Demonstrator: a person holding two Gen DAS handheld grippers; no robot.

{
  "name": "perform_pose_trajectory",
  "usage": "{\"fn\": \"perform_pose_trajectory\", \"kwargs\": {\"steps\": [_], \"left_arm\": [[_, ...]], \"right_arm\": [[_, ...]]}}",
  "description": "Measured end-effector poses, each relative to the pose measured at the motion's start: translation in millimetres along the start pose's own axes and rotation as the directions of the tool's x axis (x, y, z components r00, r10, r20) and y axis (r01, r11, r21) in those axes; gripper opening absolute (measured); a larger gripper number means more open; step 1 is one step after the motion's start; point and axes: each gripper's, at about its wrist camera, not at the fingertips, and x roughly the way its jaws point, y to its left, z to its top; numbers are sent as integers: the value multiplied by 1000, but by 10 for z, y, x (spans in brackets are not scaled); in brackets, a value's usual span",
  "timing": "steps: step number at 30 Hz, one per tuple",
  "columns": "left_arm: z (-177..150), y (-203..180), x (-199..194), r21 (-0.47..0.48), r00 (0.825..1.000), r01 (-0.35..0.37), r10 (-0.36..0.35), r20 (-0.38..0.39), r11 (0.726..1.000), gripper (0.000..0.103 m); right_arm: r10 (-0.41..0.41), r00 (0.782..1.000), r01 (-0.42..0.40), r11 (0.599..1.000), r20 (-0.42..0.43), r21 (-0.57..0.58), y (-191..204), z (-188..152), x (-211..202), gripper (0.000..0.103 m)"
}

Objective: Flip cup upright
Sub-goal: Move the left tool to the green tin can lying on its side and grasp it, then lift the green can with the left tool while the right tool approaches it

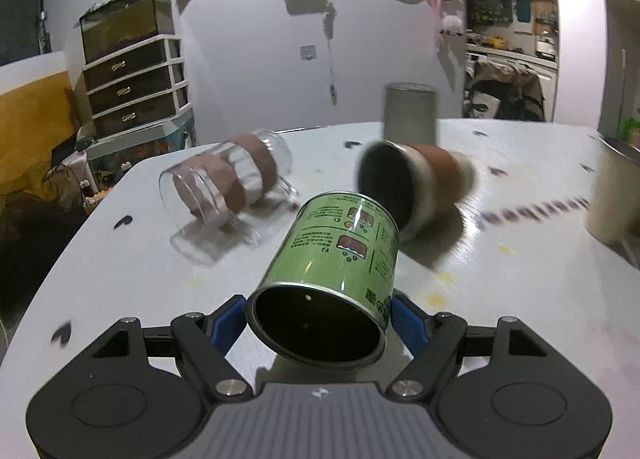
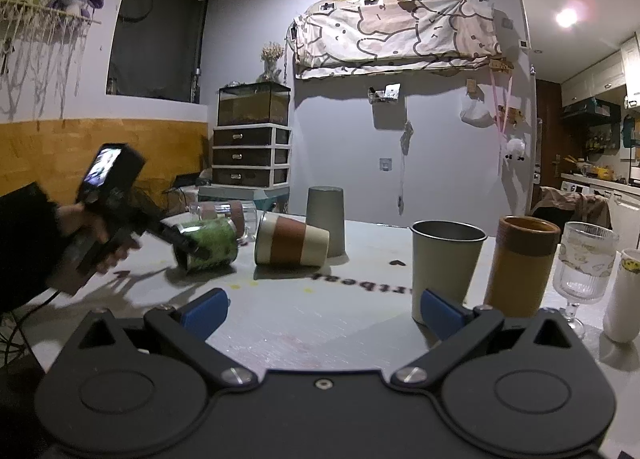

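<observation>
We are inspecting the grasp-and-lift step of the flip. The left gripper [image 1: 318, 313] is closing its blue pads [image 1: 226, 323] on either side of a green tin cup [image 1: 332, 279], near its open rim, which is facing the left wrist camera. From the right wrist view, the same green tin cup [image 2: 208, 245] is lying tilted on its side at the near-left part of the white table [image 2: 320, 319], held in the left gripper [image 2: 188, 249], and we are judging it to be partly raised off the surface, though contact underneath is not clear. The jaws are standing narrowed to the cup's width and are gripping it.

The right gripper [image 2: 320, 309] is hovering low over the table with its jaws spread wide and nothing between them.

Other cups are lying toppled just beyond: a clear glass mug with brown bands [image 1: 228, 183] and a cream cup with a brown sleeve [image 2: 292, 245]. A grey tumbler [image 2: 326, 219] is standing mouth-down behind them. Already upright to the right are a steel cup [image 2: 446, 259], a tan cup [image 2: 520, 263] and a ribbed goblet [image 2: 584, 263].

In our judgement, the next move is calling for a wrist rotation that brings the rim upward, then a level set-down clear of the cream cup, which is lying just beside the tin. The grip near the rim is risking slippage on smooth metal.
</observation>
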Motion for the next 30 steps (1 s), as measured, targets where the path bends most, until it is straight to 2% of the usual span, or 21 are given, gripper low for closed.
{"fn": "perform_pose_trajectory", "kwargs": {"steps": [6,12,18,25,30], "left_arm": [[-374,-428,-519,48,999,22,-24,40,999,79],[-711,-927,-952,132,993,48,-62,103,990,79],[-944,-1411,-1227,225,978,97,-135,158,969,79],[-1021,-1564,-1286,237,970,115,-160,181,965,79],[-1039,-1514,-1288,204,967,132,-171,189,970,81]], "right_arm": [[18,1000,-19,999,20,28,-25,-5,-147,103],[-27,1000,27,998,8,60,-88,-23,-283,103],[-51,999,50,993,0,103,-166,-34,-284,103],[-60,995,70,990,-80,124,-169,-71,-30,103],[9,994,2,995,-111,104,-88,44,283,103]]}}
